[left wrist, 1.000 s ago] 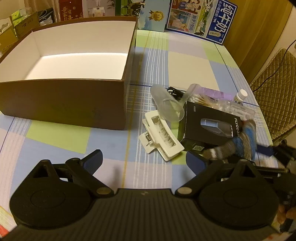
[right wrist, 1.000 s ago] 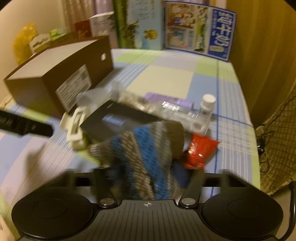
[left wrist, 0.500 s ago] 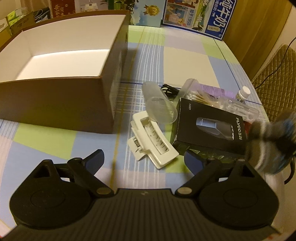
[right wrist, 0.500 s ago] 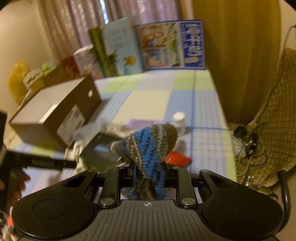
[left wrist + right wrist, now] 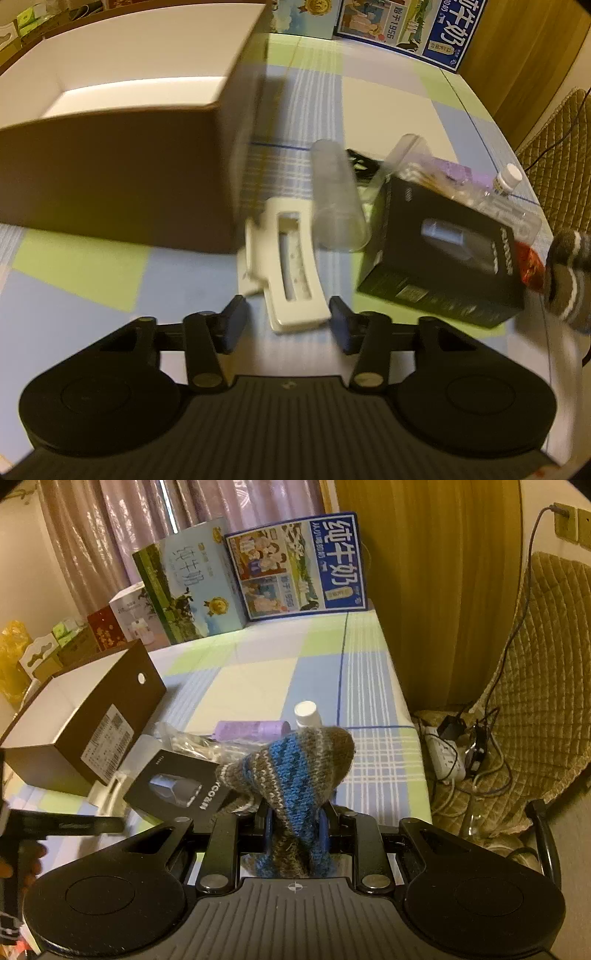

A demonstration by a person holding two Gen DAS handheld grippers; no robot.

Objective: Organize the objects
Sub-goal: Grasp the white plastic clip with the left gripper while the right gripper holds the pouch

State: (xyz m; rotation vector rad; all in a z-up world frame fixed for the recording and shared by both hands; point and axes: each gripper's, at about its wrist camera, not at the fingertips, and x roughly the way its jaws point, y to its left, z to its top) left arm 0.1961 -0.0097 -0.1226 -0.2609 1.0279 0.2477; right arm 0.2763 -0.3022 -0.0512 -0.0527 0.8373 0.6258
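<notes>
My right gripper [image 5: 295,821] is shut on a blue, grey and brown striped knitted sock [image 5: 295,771] and holds it above the table; the sock also shows at the right edge of the left wrist view [image 5: 569,266]. My left gripper [image 5: 286,323] is open, its fingers on either side of the near end of a white hair claw clip [image 5: 290,266]. An open brown box with a white inside [image 5: 122,107] stands at the left. A black product box [image 5: 443,254], a clear plastic cup [image 5: 338,201] lying on its side and a small white-capped bottle [image 5: 508,179] lie in a pile.
A purple pack [image 5: 251,729], a clear packet of cotton swabs [image 5: 424,173] and a red sachet [image 5: 532,266] lie in the pile. Milk cartons [image 5: 295,568] stand at the table's far edge. A quilted chair [image 5: 535,701] and a power strip [image 5: 443,760] are off the table's right side.
My right gripper has lifted the sock up off the pile. My left gripper has moved forward to the white clip, and its fingers have narrowed.
</notes>
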